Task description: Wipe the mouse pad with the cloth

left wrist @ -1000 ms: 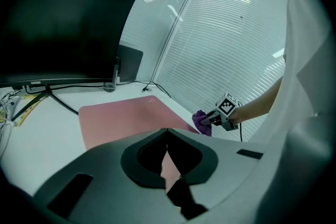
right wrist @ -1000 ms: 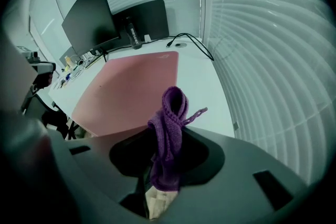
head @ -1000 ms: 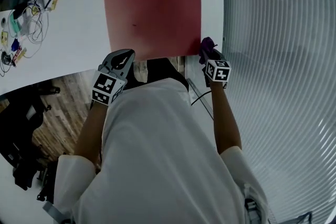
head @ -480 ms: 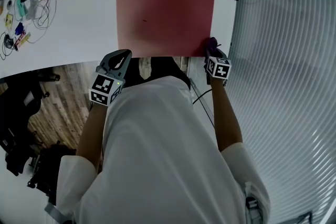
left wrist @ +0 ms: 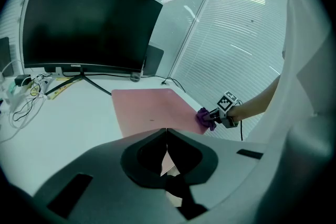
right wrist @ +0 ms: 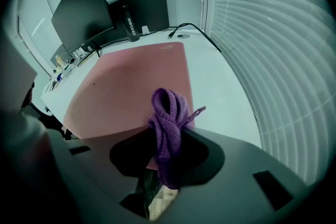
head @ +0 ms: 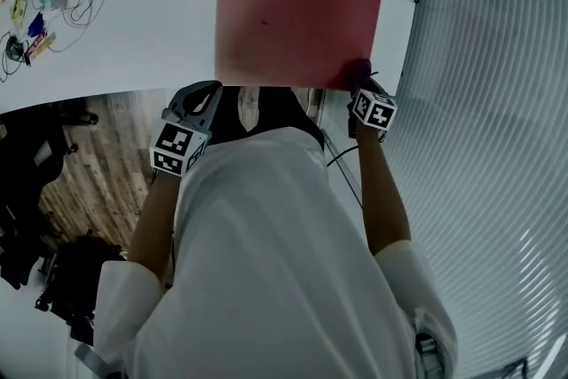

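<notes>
Purple knitted cloth pinched in the right gripper sits at a near corner of the pink mouse pad, left gripper pressed together.

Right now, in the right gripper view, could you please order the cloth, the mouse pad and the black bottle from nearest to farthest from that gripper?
1. The cloth, clamped in the right gripper.
2. The mouse pad, just ahead on the desk.
3. The black bottle, at the desk's far edge.

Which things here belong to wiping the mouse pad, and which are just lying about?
For the job: mouse pad, cloth, right gripper shut on the cloth.
Lying about: monitor, tangle of cables, bottle; left gripper shut and empty.
</notes>
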Action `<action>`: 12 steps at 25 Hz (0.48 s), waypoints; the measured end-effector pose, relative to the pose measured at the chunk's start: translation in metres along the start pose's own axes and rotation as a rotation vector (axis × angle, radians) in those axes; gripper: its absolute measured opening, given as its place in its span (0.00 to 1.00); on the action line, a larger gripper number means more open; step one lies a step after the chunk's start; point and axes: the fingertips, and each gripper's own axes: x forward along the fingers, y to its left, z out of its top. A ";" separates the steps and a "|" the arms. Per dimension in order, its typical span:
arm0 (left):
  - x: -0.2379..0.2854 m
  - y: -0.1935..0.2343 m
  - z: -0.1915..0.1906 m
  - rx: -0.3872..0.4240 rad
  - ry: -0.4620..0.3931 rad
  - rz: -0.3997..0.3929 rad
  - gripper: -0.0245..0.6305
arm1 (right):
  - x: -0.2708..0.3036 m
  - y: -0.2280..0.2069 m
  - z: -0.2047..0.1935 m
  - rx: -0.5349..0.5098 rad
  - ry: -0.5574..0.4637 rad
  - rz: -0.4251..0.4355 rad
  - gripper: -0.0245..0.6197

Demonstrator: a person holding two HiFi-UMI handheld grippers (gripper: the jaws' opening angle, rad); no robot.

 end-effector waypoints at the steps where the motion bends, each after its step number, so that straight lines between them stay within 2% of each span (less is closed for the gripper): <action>1: -0.004 0.003 -0.002 -0.001 -0.002 0.004 0.07 | 0.000 0.005 0.000 -0.002 0.000 0.000 0.25; 8: -0.033 0.027 -0.010 -0.015 -0.025 0.035 0.07 | 0.001 0.041 0.006 0.009 -0.012 -0.010 0.25; 12: -0.045 0.038 -0.017 -0.024 -0.032 0.041 0.07 | 0.008 0.064 0.002 0.006 -0.010 0.023 0.25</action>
